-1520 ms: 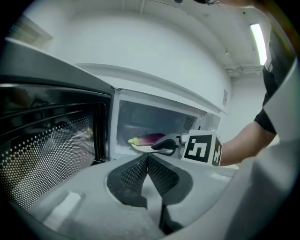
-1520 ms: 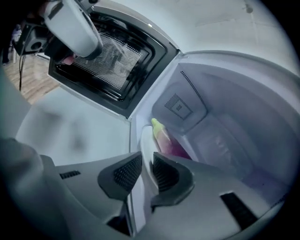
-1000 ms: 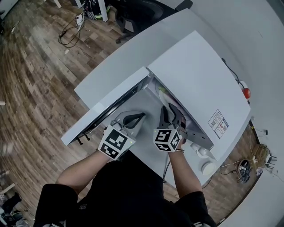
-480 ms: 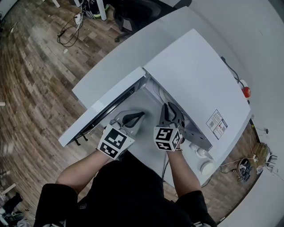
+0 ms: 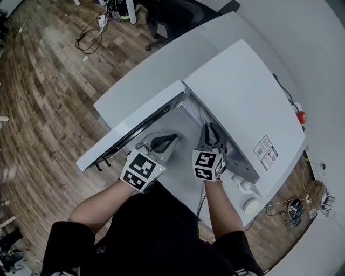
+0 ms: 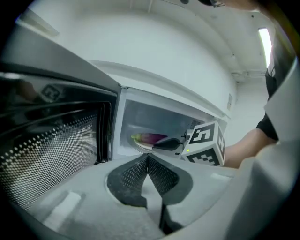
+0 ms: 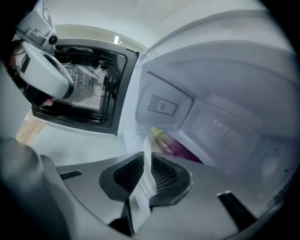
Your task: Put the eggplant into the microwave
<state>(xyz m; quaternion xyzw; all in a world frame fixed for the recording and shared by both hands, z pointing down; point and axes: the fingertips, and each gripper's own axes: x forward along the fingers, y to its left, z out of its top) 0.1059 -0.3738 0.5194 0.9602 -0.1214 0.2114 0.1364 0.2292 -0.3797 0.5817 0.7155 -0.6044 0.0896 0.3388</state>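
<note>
The white microwave [image 5: 242, 97] stands on a white table with its door [image 5: 129, 126] swung wide to the left. The purple eggplant [image 7: 176, 147], with a green stem end, lies on the plate inside the cavity, also visible as the eggplant [image 6: 150, 138] in the left gripper view. My right gripper [image 5: 212, 132] is at the cavity mouth, just short of the eggplant and apart from it; its jaws [image 7: 146, 161] hold nothing and a narrow gap shows between them. My left gripper [image 5: 167, 141] hovers before the opening beside the door, shut and empty [image 6: 147, 159].
The open door's mesh window [image 6: 51, 150] sits close on my left gripper's left side. A red button [image 5: 300, 116] and small white round objects [image 5: 250, 205] are on the table to the right of the microwave. A chair [image 5: 178, 13] and cables [image 5: 89, 35] are on the wooden floor beyond.
My right gripper's jaws have narrowed and it has drawn back slightly from the cavity. The left gripper has stayed beside the door, shut.
</note>
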